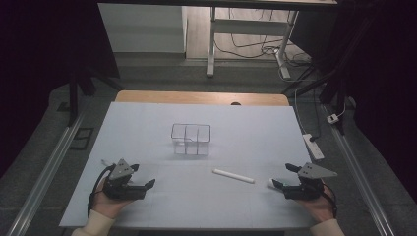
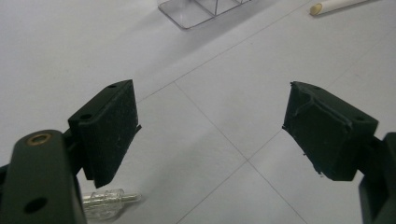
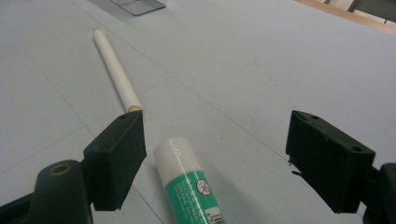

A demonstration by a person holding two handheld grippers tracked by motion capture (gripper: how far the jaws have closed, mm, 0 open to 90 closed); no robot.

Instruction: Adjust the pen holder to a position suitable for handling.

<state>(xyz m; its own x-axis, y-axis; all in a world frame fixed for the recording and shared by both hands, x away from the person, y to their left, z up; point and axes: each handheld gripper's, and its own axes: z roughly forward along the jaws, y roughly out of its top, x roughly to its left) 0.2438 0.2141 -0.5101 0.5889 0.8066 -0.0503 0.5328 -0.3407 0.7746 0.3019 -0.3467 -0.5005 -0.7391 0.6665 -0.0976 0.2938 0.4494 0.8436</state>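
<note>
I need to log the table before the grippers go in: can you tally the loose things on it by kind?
Clear three-compartment holder: 1
White rod: 1
Glue stick, white and green: 1
Small clear plastic piece: 1
Total: 4

Both the left gripper and the right gripper are open and hold nothing.

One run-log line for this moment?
left gripper: open, empty | right gripper: open over glue stick, not gripping | white rod: lying on table
</note>
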